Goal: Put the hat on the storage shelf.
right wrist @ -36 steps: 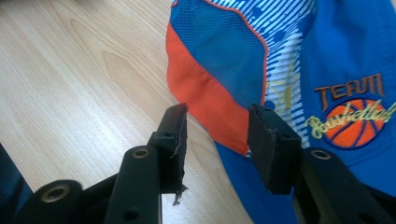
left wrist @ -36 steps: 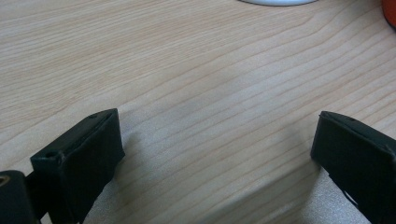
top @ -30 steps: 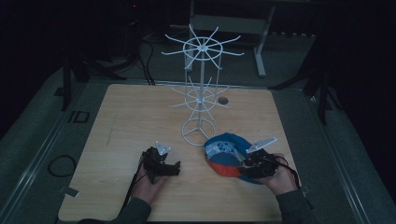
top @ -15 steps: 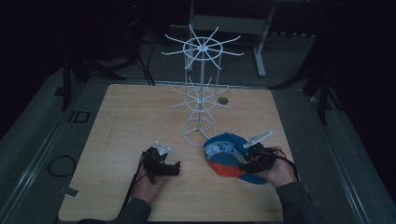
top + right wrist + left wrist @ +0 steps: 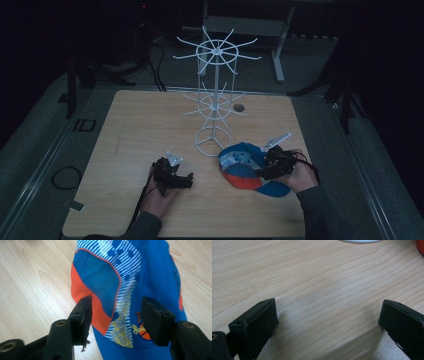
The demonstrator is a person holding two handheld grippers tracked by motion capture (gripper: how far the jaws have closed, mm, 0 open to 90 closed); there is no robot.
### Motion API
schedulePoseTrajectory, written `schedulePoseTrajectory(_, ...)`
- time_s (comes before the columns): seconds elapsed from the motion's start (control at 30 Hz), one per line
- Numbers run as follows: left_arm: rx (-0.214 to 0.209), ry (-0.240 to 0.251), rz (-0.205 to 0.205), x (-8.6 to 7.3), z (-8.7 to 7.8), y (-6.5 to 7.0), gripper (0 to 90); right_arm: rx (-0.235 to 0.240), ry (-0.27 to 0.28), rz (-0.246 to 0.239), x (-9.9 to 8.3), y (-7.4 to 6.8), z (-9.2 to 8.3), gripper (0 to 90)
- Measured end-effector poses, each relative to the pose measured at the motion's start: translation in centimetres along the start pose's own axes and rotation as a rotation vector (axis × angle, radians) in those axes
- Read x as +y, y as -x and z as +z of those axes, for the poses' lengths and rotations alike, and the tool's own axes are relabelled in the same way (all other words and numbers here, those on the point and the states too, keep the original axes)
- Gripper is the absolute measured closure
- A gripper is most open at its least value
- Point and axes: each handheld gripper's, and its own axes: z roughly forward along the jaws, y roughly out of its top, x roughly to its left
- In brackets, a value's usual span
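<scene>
High view | cap (image 5: 248,171) near table (image 5: 150,125) front edge | right claw (image 5: 263,169) opening over it

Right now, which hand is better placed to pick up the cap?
Right. The right gripper hangs just over the cap, jaws open astride its crown. The left gripper sits apart on bare table, open on nothing.

i see the wire rack (image 5: 214,100) standing on the table (image 5: 135,125) toward the far side, right of centre. the cap (image 5: 245,167) lies just before its base, to the right. my right gripper (image 5: 267,167) sits over the cap (image 5: 130,285); my left gripper (image 5: 175,175) rests well left of it.
</scene>
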Motion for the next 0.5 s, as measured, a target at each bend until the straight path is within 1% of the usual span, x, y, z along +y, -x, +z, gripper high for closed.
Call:
schedulePoseTrajectory(0.17, 0.000, 0.000, 0.000, 0.0, 0.0, 0.0, 2.6, -0.004, -0.010, -0.009, 0.4, 0.6, 0.0, 37.6)
schedulePoseTrajectory(0.43, 0.001, 0.000, 0.003, 0.0, 0.0, 0.0, 2.6, -0.002, -0.020, -0.009, 0.9, 1.3, 0.2, 32.4)
schedulePoseTrajectory(0.5, 0.001, 0.000, 0.003, 0.0, 0.0, 0.0, 2.6, -0.010, -0.024, -0.018, 1.1, 1.5, 0.2, 31.2)
